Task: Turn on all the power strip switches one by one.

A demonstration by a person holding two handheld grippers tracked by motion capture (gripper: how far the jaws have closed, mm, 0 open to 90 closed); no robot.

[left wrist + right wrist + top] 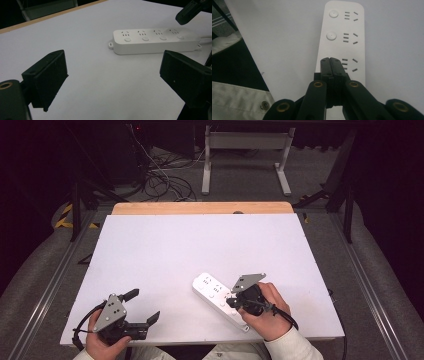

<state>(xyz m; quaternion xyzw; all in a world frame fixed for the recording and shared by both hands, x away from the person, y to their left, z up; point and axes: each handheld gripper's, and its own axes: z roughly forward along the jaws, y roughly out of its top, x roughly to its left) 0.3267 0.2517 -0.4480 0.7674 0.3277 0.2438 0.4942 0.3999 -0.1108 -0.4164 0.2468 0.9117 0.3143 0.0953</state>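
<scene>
Overhead, the high view showed a white power strip [220, 299] lying slantwise on the white table [165, 250], near the front edge and right of centre. The right gripper [231, 303] sat over the strip's middle, its tips down on or just above the top face; from there I could not tell which. The left gripper [142, 307] rested well apart to the left, near the front edge, jaws spread wide and holding nothing.

Left gripper view: its two black jaws stood far apart with bare table between them. Beyond lay the power strip [155, 41] seen from the side, four round switch buttons in a row under four socket sets, a small mounting tab at its near end. A dark tip of the right gripper [188, 11] hung above the strip's far end.

Right gripper view: the jaws were pressed together with nothing between them, their joined tip [331, 61] over the power strip [342, 37], about where a third button would sit in line with two round buttons [331, 36] visible farther along. That alignment was unclear from overhead.

My judgement: the step in hand was pressing a switch with the closed tip. The next move would call for a short, straight push, without shoving the strip sideways.
</scene>
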